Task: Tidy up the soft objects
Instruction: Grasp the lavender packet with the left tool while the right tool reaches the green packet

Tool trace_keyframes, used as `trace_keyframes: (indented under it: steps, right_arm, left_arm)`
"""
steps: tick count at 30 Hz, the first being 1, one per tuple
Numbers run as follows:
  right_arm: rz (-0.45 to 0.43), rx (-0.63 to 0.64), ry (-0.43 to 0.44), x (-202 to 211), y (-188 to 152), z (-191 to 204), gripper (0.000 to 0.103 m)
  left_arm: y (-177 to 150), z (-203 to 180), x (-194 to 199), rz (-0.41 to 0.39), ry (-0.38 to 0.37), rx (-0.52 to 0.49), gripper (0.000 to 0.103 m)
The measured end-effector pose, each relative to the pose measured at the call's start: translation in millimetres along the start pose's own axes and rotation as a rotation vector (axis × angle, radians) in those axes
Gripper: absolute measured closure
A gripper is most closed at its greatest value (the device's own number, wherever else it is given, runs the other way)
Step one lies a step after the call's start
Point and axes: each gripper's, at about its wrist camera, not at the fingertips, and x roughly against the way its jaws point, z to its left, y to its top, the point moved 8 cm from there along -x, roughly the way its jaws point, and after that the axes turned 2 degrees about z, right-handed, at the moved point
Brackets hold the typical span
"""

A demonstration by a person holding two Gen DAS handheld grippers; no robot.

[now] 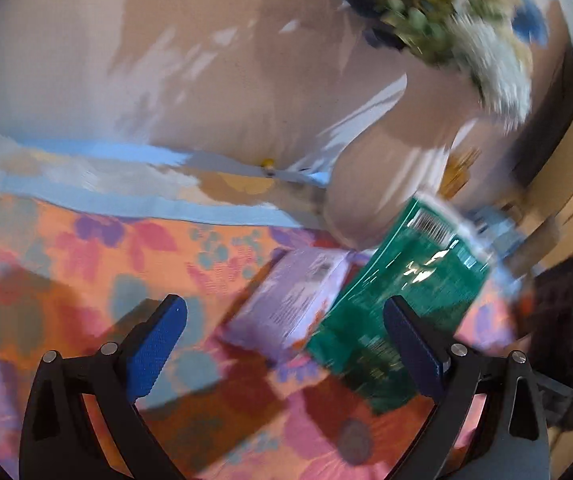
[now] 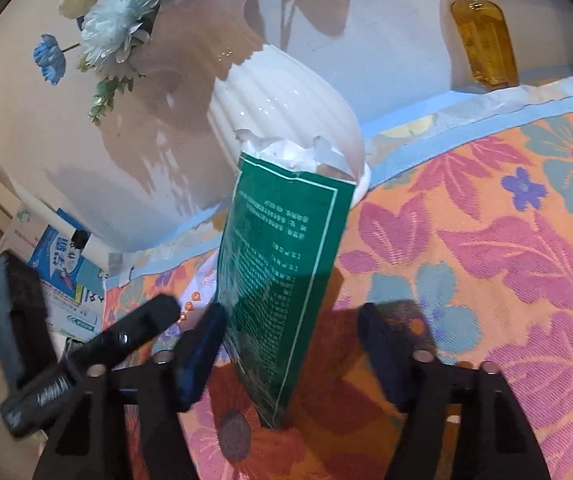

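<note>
A green tissue pack (image 2: 282,264) stands upright on the floral cloth (image 2: 486,240), its torn top showing white paper. It is between the fingers of my right gripper (image 2: 292,354), which is open: the left pad (image 2: 202,356) is right at the pack's edge and the right pad stands apart from it. A lilac pack (image 2: 202,284) lies behind it, mostly hidden. The blurred left wrist view shows the lilac pack (image 1: 290,300) flat on the cloth and the green pack (image 1: 402,292) beside it. My left gripper (image 1: 284,346) is open above the cloth, holding nothing.
A white ribbed vase (image 2: 286,100) with blue and white flowers (image 2: 134,12) stands just behind the packs. An amber bottle (image 2: 482,40) is at the back right. A black spring-loaded part (image 2: 86,356) and printed boxes (image 2: 58,260) are at the left, past the cloth's edge.
</note>
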Motion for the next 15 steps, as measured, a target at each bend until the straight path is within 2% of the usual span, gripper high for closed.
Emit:
trace_keyframes:
  steps: [1,3,5,7,9,10,11,12,14,15]
  right_arm:
    - [0.003,0.007,0.011,-2,0,2,0.053]
    - [0.004,0.025,0.026,-3,-1,5,0.063]
    - [-0.004,0.042,0.037,-2,-1,10,0.073]
    - [-0.016,0.061,0.046,1,-2,14,0.078]
    - [-0.032,0.078,0.055,6,-4,19,0.082]
    - [-0.035,0.083,0.067,11,-6,20,0.083]
    - [-0.039,0.087,0.073,14,-7,20,0.083]
    - [-0.043,0.089,0.072,18,-9,20,0.083]
    - [-0.041,0.07,0.107,27,-12,18,0.083]
    - [-0.03,0.048,0.159,31,-14,18,0.083]
  left_arm:
    - [1,3,-3,0.002,-0.008,0.019,0.005]
    - [0,9,-13,0.034,0.002,0.04,0.005]
    - [0,5,-13,0.027,0.008,0.016,0.005]
    - [-3,-2,-19,0.048,0.034,-0.024,0.012]
    - [-4,-5,-23,0.049,0.093,-0.061,0.034]
    - [-4,-6,-23,0.051,0.097,-0.073,0.043]
    - [-7,-12,-24,0.063,0.074,-0.091,0.061]
    - [-9,-13,-25,0.065,0.076,-0.103,0.068]
    - [-12,-17,-21,0.059,0.093,-0.126,0.069]
    - [-14,-19,-19,0.058,0.082,-0.128,0.069]
